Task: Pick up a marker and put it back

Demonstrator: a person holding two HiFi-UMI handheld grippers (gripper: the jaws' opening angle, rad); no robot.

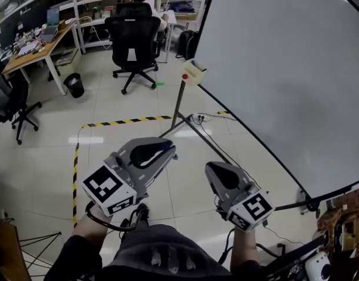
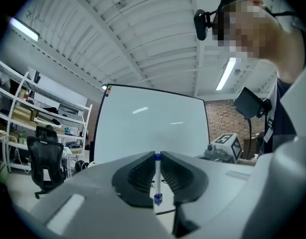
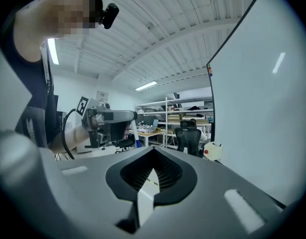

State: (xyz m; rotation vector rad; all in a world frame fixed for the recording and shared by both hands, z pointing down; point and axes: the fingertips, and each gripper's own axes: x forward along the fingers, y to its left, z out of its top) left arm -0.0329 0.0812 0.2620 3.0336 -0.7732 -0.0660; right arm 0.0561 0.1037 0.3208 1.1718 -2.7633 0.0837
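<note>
My left gripper (image 2: 157, 156) is clamped on the marker (image 2: 156, 176), a white barrel with blue at both ends. It lies lengthwise between the ribbed pads, with one end just reaching the tips. My right gripper (image 3: 153, 152), beside it on the right, is closed with nothing in it.

I judge the pick-up done and the return left to do. Ahead of the left tips and a little right, a small cream holder (image 1: 194, 71) sits at the near corner of the whiteboard (image 1: 285, 69), well apart from the marker.

The floor between tool and holder is open. The board's slanted support pole (image 1: 179, 101) and its floor rail (image 1: 226, 154) cross ahead of the jaws. The board's edge hems in my right side. An office chair (image 1: 133, 37) stands beyond, left of the holder.
</note>
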